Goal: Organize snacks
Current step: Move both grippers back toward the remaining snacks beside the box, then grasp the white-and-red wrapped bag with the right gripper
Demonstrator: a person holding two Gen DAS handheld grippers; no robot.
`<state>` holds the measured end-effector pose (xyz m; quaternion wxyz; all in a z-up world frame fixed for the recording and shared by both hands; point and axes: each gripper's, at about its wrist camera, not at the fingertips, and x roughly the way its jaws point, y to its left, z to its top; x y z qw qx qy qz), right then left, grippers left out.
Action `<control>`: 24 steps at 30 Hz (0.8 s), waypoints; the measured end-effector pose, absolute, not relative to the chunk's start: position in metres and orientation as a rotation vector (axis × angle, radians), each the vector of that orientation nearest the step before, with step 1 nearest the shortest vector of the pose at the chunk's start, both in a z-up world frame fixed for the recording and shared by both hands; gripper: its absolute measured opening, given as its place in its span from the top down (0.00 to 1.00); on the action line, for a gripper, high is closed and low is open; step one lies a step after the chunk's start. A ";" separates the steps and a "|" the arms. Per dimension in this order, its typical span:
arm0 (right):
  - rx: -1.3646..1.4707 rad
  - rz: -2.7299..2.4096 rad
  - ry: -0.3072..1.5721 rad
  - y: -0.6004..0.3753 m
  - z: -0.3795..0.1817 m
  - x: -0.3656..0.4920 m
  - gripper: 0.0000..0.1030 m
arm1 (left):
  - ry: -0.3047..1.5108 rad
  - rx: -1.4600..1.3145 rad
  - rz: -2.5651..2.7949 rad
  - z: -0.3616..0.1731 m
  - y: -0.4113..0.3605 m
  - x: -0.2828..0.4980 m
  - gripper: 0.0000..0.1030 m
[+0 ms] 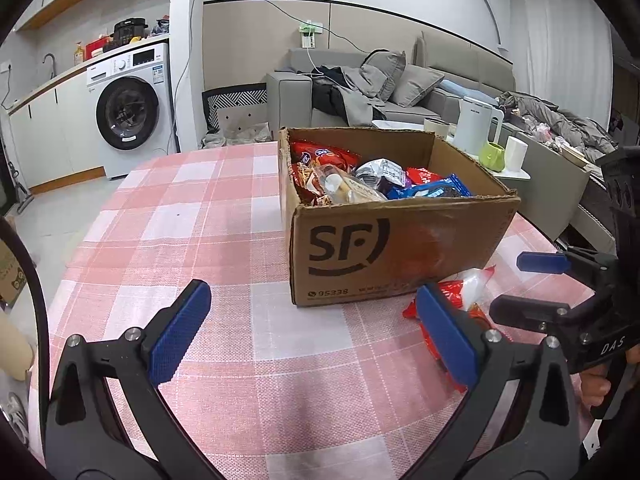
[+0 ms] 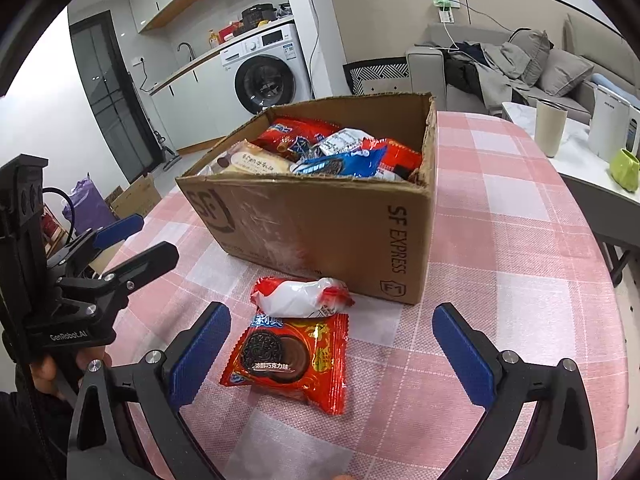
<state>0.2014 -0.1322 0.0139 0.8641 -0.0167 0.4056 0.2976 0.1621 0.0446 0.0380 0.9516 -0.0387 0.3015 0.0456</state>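
Note:
A cardboard SF box (image 1: pixel 400 248) (image 2: pixel 320 220) stands on the pink checked tablecloth, holding several snack packets (image 1: pixel 360 176) (image 2: pixel 320 152). In front of it lie two loose snacks: a red Oreo packet (image 2: pixel 292 356) and a white-and-red packet (image 2: pixel 300 296) (image 1: pixel 466 286) touching the box's base. My right gripper (image 2: pixel 332 356) is open, its blue pads on either side of the Oreo packet, just above the cloth. My left gripper (image 1: pixel 312 332) is open over bare cloth, left of the loose snacks; its right finger hides most of the Oreo packet.
To the right stands a white side table (image 2: pixel 576 160) with a beige cup (image 2: pixel 550 128), a green mug (image 2: pixel 626 168) and a white kettle (image 1: pixel 476 126). A grey sofa (image 1: pixel 400 96) and a washing machine (image 1: pixel 128 108) are behind. The cloth left of the box (image 1: pixel 180 216) is bare.

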 end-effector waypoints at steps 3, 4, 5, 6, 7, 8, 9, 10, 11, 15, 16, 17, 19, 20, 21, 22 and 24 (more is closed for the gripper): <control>-0.029 0.621 0.857 -0.130 0.010 0.203 0.00 | 0.612 -0.066 0.105 0.033 0.043 0.162 0.01; -0.031 0.621 0.860 -0.128 0.009 0.203 0.00 | 0.611 -0.064 0.107 0.032 0.042 0.162 0.01; -0.035 0.622 0.864 -0.126 0.008 0.204 0.00 | 0.611 -0.062 0.110 0.030 0.042 0.163 0.01; -0.039 0.620 0.866 -0.125 0.007 0.204 0.00 | 0.611 -0.060 0.114 0.028 0.042 0.163 0.01; -0.047 0.612 0.867 -0.122 0.005 0.204 0.00 | 0.608 -0.058 0.117 0.027 0.042 0.164 0.01; -0.052 0.607 0.866 -0.120 0.004 0.204 0.00 | 0.608 -0.055 0.117 0.025 0.042 0.164 0.01; -0.054 0.608 0.866 -0.119 0.003 0.203 0.00 | 0.610 -0.051 0.118 0.024 0.041 0.165 0.01; -0.053 0.609 0.869 -0.118 0.001 0.203 0.00 | 0.609 -0.049 0.118 0.023 0.041 0.164 0.01; -0.050 0.608 0.872 -0.116 0.000 0.204 0.00 | 0.612 -0.045 0.117 0.021 0.040 0.165 0.01; -0.057 0.594 0.882 -0.111 -0.006 0.205 0.01 | 0.611 -0.042 0.116 0.020 0.040 0.166 0.01; -0.056 0.596 0.884 -0.110 -0.008 0.205 0.02 | 0.612 -0.044 0.119 0.019 0.041 0.166 0.01; -0.049 0.600 0.884 -0.108 -0.008 0.206 0.03 | 0.616 -0.050 0.119 0.019 0.042 0.167 0.01; -0.042 0.604 0.888 -0.107 -0.010 0.208 0.05 | 0.619 -0.057 0.117 0.018 0.044 0.167 0.01; -0.045 0.601 0.889 -0.106 -0.010 0.209 0.07 | 0.617 -0.057 0.117 0.018 0.044 0.167 0.01; -0.042 0.604 0.890 -0.106 -0.010 0.210 0.10 | 0.614 -0.056 0.116 0.018 0.044 0.167 0.01; -0.034 0.610 0.892 -0.106 -0.011 0.211 0.13 | 0.610 -0.052 0.116 0.018 0.043 0.167 0.01; -0.015 0.612 0.897 -0.107 -0.011 0.214 0.14 | 0.604 -0.048 0.110 0.019 0.043 0.166 0.01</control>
